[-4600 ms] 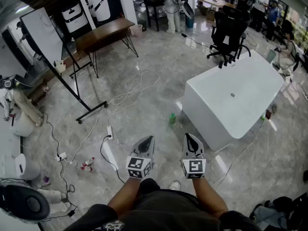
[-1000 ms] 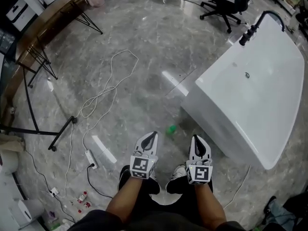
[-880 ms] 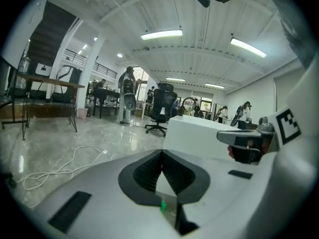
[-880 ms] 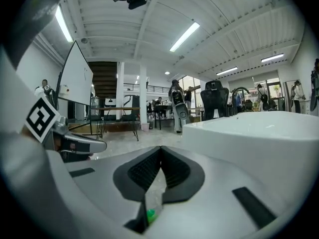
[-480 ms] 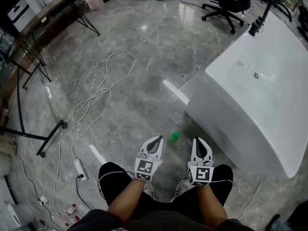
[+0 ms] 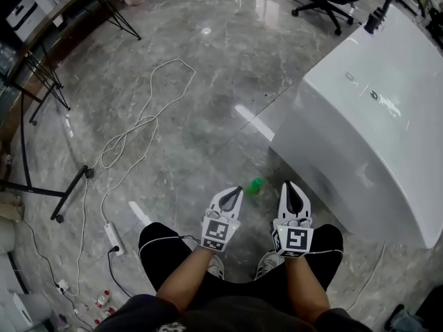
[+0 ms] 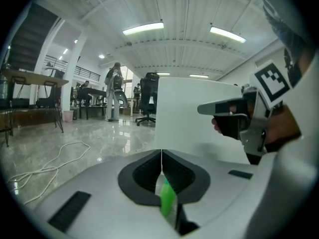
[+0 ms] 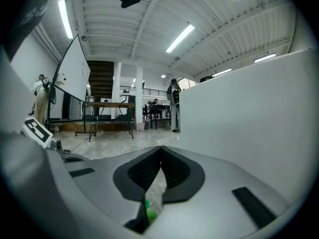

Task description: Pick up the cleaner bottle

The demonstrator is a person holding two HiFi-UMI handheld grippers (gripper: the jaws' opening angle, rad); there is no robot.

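Observation:
The cleaner bottle (image 6: 255, 185), small and green, is on the grey marble floor just ahead of both grippers and between them. My left gripper (image 6: 234, 191) is shut and empty, its tip a short way left of the bottle. My right gripper (image 6: 291, 186) is shut too, its tip a little right of the bottle. In the left gripper view the bottle (image 7: 167, 199) shows through the hollow behind the closed jaws of the left gripper (image 7: 161, 152). In the right gripper view only a green bit of the bottle (image 8: 149, 212) shows low behind the closed right gripper (image 8: 160, 148).
A white bathtub (image 6: 374, 116) stands close on the right, its wall right beside the right gripper. White cables (image 6: 138, 137) and a power strip (image 6: 111, 238) lie on the floor to the left, near a black stand's foot (image 6: 69, 194). My bent knees are under the grippers.
Both grippers have sunk toward the floor as the person crouched. The bottle now lies right in front of their tips. Both jaws stayed shut.

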